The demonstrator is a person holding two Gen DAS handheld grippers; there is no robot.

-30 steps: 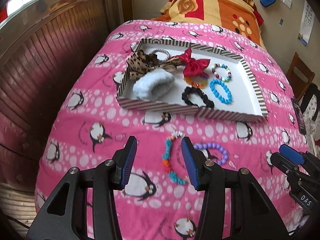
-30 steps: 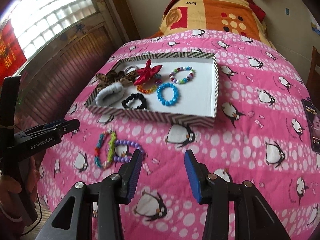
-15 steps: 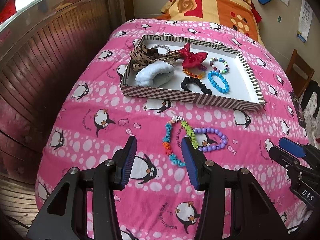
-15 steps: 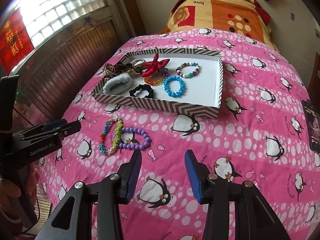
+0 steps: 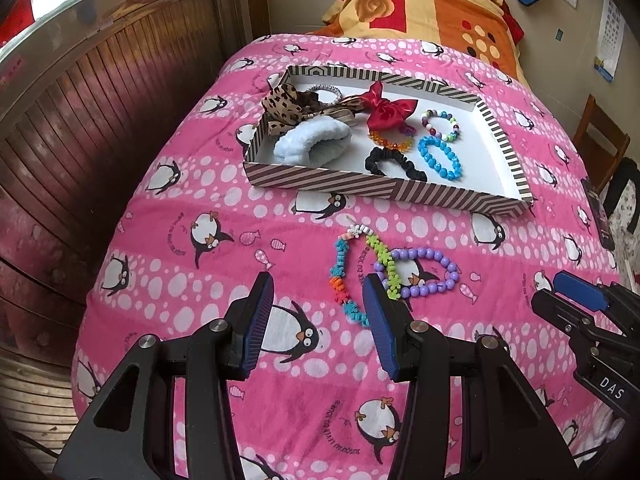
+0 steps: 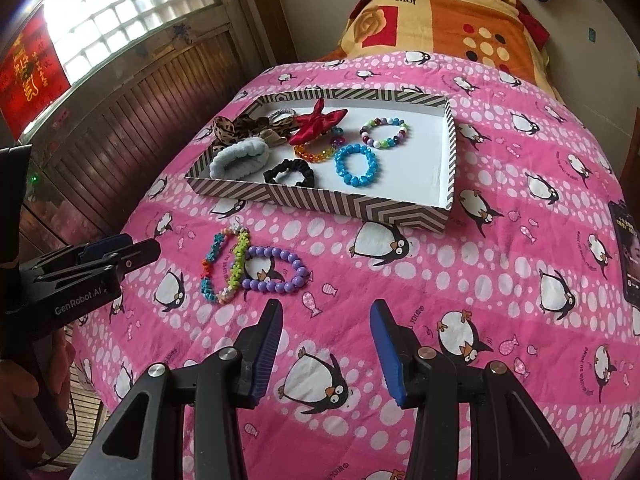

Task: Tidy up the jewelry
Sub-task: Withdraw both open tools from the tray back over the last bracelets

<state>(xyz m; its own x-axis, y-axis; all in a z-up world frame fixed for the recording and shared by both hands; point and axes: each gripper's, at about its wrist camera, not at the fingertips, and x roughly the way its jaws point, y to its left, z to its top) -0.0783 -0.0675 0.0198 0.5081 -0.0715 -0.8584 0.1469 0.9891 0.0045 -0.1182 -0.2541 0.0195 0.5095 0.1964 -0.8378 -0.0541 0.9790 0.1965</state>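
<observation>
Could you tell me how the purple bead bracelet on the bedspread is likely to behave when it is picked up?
The purple bead bracelet is a loop of separate round beads, so it will probably sag floppily. The glossy beads may slip between fingers. It overlaps the multicolored bracelet, which might get dragged along.

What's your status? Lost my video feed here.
Both hand-held grippers, left and right, open, empty. Colourful bracelet and purple bracelet on bedspread, outside striped box. Nothing in the way.
</observation>
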